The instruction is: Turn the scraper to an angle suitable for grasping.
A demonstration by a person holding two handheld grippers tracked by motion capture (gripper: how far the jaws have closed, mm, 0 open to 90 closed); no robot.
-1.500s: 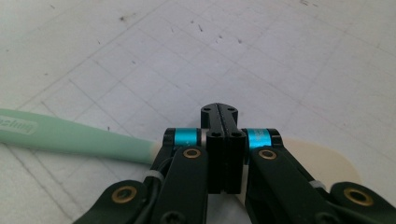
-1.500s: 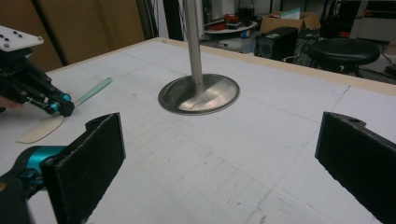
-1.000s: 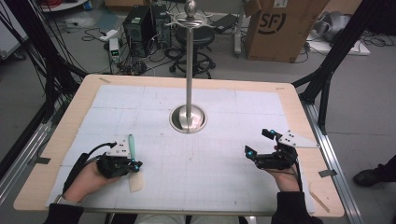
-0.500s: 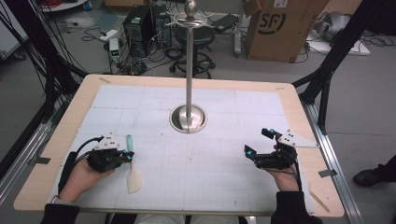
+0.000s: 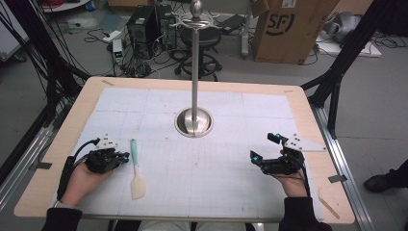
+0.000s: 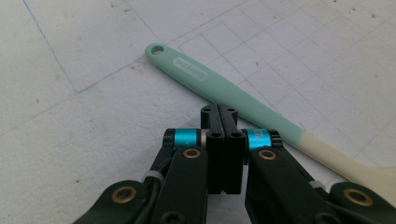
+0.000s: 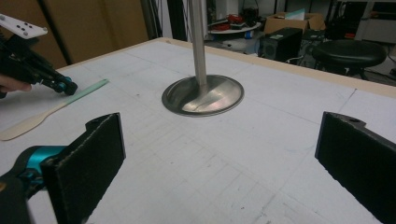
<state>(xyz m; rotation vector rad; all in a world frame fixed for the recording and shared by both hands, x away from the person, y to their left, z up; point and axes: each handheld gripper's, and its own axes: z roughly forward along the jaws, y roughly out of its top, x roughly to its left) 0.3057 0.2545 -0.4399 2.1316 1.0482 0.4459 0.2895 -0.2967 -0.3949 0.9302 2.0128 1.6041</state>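
Note:
A spatula with a mint-green handle and a cream blade lies flat on the white grid mat at the front left, handle pointing away from me. My left gripper rests just left of the handle, jaws shut with nothing between them. In the left gripper view its closed tips stand against the near side of the spatula handle; I cannot tell whether they touch it. My right gripper sits at the front right, open and empty, its jaws wide apart.
A metal pole on a round base stands mid-table, also ahead of the right gripper. The right gripper view catches the left gripper and the spatula far off. Wooden table border surrounds the mat.
My left hand and gripper have slid left, off the spatula, so its whole length now shows. The spatula and the right gripper have stayed put.

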